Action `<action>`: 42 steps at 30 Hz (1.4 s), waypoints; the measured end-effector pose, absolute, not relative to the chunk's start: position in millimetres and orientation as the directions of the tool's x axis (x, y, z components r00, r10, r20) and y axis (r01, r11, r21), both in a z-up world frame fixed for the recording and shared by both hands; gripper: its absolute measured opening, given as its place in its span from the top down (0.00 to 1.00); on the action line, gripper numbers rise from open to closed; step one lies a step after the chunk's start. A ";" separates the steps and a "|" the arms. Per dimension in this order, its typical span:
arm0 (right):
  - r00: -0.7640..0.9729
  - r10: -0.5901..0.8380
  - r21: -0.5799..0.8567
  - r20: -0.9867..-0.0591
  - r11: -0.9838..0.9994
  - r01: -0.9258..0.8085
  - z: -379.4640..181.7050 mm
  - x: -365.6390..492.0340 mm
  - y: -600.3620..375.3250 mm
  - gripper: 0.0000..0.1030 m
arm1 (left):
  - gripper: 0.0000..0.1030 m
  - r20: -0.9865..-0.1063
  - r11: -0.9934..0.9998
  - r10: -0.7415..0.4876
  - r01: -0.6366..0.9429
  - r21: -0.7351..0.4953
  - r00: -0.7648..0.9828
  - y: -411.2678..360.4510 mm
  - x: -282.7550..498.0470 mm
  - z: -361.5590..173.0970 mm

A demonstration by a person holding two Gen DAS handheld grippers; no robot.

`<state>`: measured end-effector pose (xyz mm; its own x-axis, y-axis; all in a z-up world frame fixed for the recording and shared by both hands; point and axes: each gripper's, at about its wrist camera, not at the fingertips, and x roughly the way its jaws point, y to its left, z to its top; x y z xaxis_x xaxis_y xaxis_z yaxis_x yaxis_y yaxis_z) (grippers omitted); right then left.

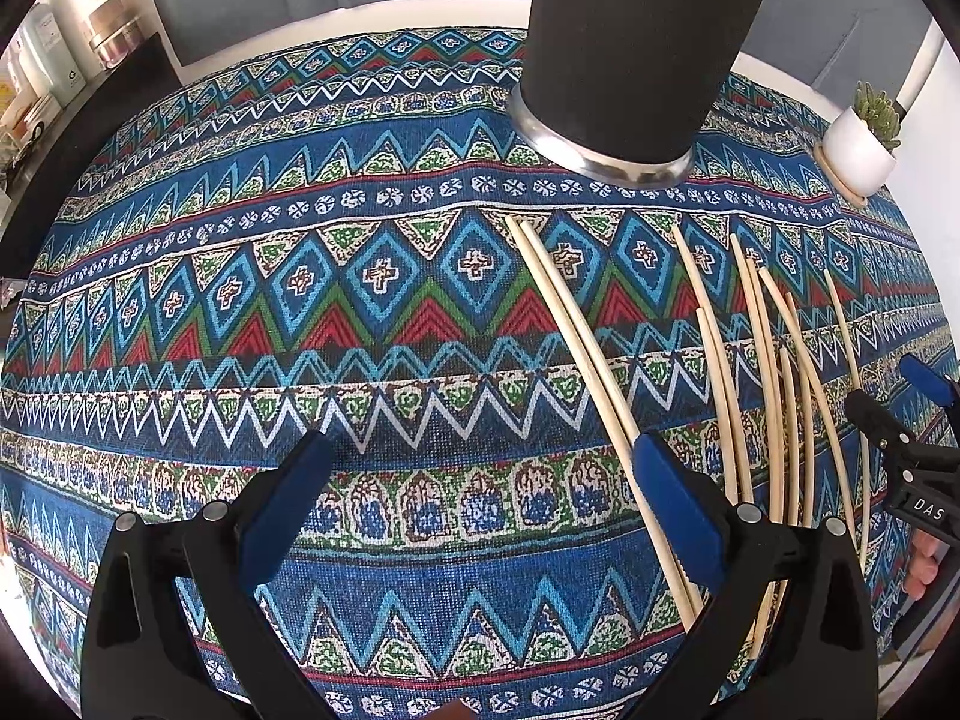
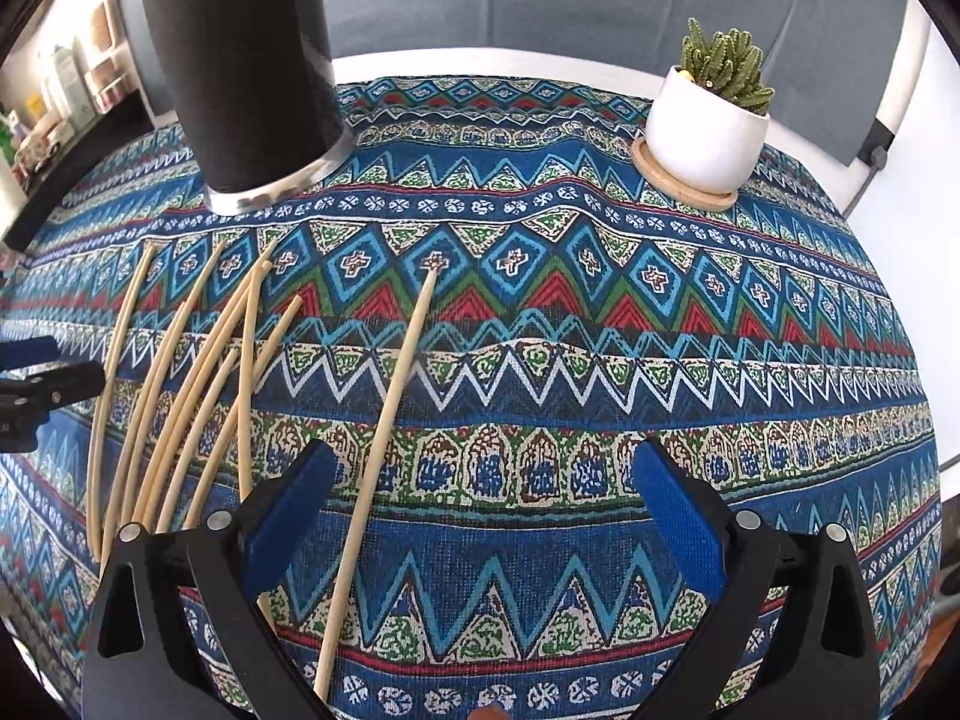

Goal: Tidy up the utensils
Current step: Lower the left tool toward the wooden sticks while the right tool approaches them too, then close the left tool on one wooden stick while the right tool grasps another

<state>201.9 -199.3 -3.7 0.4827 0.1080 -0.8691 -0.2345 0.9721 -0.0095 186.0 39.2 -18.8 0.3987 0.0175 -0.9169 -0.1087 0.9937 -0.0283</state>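
Observation:
Several pale wooden chopsticks (image 1: 774, 360) lie loose on the patterned tablecloth; they also show in the right wrist view (image 2: 180, 372). A tall black holder with a metal base (image 1: 630, 60) stands upright behind them, seen in the right wrist view at the back left (image 2: 252, 78). My left gripper (image 1: 480, 468) is open and empty above the cloth, its right finger over a pair of chopsticks (image 1: 576, 330). My right gripper (image 2: 480, 474) is open and empty; one single chopstick (image 2: 390, 396) lies just inside its left finger. The right gripper's tip shows at the left view's right edge (image 1: 900, 414).
A small cactus in a white pot (image 2: 708, 120) on a wooden saucer stands at the back right of the table. The blue patterned cloth (image 2: 540, 330) covers a round white table. Shelves with bottles (image 1: 54, 60) stand at the far left.

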 end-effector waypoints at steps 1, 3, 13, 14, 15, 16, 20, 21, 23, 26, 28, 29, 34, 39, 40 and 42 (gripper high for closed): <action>0.477 0.110 -0.003 -0.872 0.973 -0.230 -4.3 203.4 -200.3 0.08 | 0.04 -0.914 0.993 0.019 -0.112 -0.029 0.405 39.8 184.8 -18.9; 0.466 0.122 0.017 -0.877 0.975 -0.224 -5.6 206.1 -201.6 0.08 | 0.04 -0.911 0.993 0.023 -0.115 -0.026 0.412 40.7 182.0 -18.6; 0.454 0.141 0.033 -0.880 0.971 -0.237 -6.6 207.3 -201.2 0.06 | 0.04 -0.905 0.993 0.066 -0.118 0.018 0.419 34.0 187.9 -21.3; 0.456 0.142 0.033 -0.878 0.971 -0.238 -6.7 206.7 -200.9 0.06 | 0.04 -0.903 0.994 0.060 -0.107 0.016 0.424 36.0 186.6 -21.2; 0.455 0.143 0.032 -0.879 0.970 -0.242 -6.7 207.0 -200.2 0.06 | 0.04 -0.899 0.995 0.055 -0.094 0.016 0.434 36.2 186.2 -21.5; 0.455 0.145 0.035 -0.878 0.970 -0.242 -6.9 207.2 -200.5 0.06 | 0.04 -0.896 0.996 0.052 -0.083 0.017 0.441 36.7 184.4 -21.4; 0.426 0.145 0.036 -0.893 0.967 -0.254 -6.5 211.3 -200.1 0.06 | 0.04 -0.898 0.999 0.031 -0.027 0.022 0.439 37.7 180.9 -19.0; 0.424 0.148 0.036 -0.894 0.965 -0.260 -6.6 213.5 -200.0 0.06 | 0.04 -0.900 1.000 0.027 -0.015 0.023 0.436 37.7 179.1 -18.7; 0.424 0.147 0.031 -0.893 0.963 -0.269 -6.5 214.4 -200.2 0.08 | 0.04 -0.904 1.000 0.015 0.011 0.022 0.427 37.7 177.7 -17.9; 0.434 0.151 0.029 -0.888 0.961 -0.276 -3.3 212.1 -205.4 0.33 | 0.08 -0.903 0.999 0.002 0.048 0.025 0.429 40.8 171.8 -16.0; 0.448 0.161 0.030 -0.879 0.958 -0.286 2.3 209.2 -214.8 0.64 | 0.15 -0.900 0.998 -0.008 0.064 0.022 0.436 47.4 165.8 -13.1; 0.448 0.164 0.030 -0.879 0.956 -0.292 3.7 208.7 -220.3 0.82 | 0.23 -0.896 0.998 -0.009 0.065 0.023 0.444 51.5 162.4 -11.2; 0.434 0.148 0.035 -0.888 0.966 -0.257 4.5 210.4 -253.8 0.96 | 0.68 -0.896 0.998 -0.016 0.065 0.015 0.444 82.7 146.8 -3.0; 0.422 0.165 0.082 -0.892 0.975 -0.208 6.1 208.0 -279.5 0.96 | 0.95 -0.899 1.000 0.020 -0.015 0.014 0.437 115.2 133.1 -0.2; 0.429 0.175 0.094 -0.886 0.975 -0.202 9.1 206.3 -283.5 0.96 | 0.95 -0.899 1.000 0.025 -0.026 0.015 0.436 117.2 132.0 -0.3; 0.448 0.191 0.112 -0.874 0.974 -0.197 18.2 201.5 -288.2 0.96 | 0.95 -0.900 0.999 0.016 -0.043 -0.003 0.436 123.9 127.8 0.6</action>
